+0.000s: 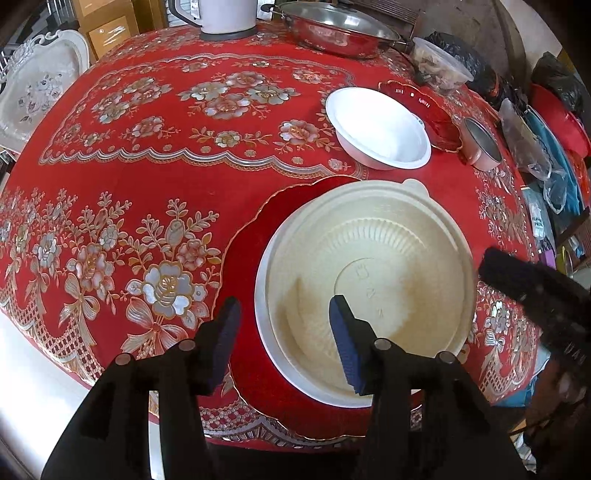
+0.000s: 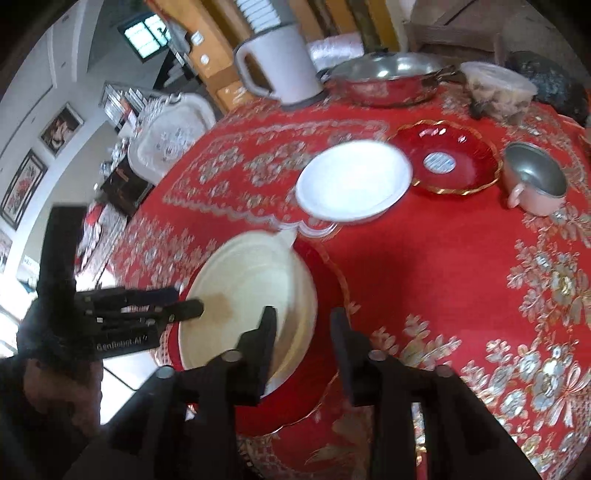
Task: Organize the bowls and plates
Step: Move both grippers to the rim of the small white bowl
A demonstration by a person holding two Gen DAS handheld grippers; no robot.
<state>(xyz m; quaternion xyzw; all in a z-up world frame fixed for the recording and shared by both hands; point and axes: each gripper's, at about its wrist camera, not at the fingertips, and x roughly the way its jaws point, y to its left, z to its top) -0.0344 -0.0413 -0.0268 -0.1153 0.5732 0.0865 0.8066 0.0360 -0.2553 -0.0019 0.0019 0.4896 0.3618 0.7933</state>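
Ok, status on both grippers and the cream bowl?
Left gripper open, straddling cream bowl rim. Right gripper open, straddling opposite rim. Bowl on red plate. Nothing blocking.

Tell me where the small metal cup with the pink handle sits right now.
The metal cup stands at the table's far right, just right of the red glass plate, seen in both wrist views.

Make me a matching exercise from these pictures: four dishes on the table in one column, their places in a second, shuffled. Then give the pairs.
Things
1. cream ribbed plastic bowl
2. plain white bowl
3. small red glass plate with a gold rim
4. steel pan with a glass lid

Places
A. at the far edge of the table, beside the white jug
B. on the big red scalloped plate at the near edge
C. mid-table, just beyond the cream bowl
D. between the white bowl and the small pink metal pot

Pairs: 1-B, 2-C, 3-D, 4-A
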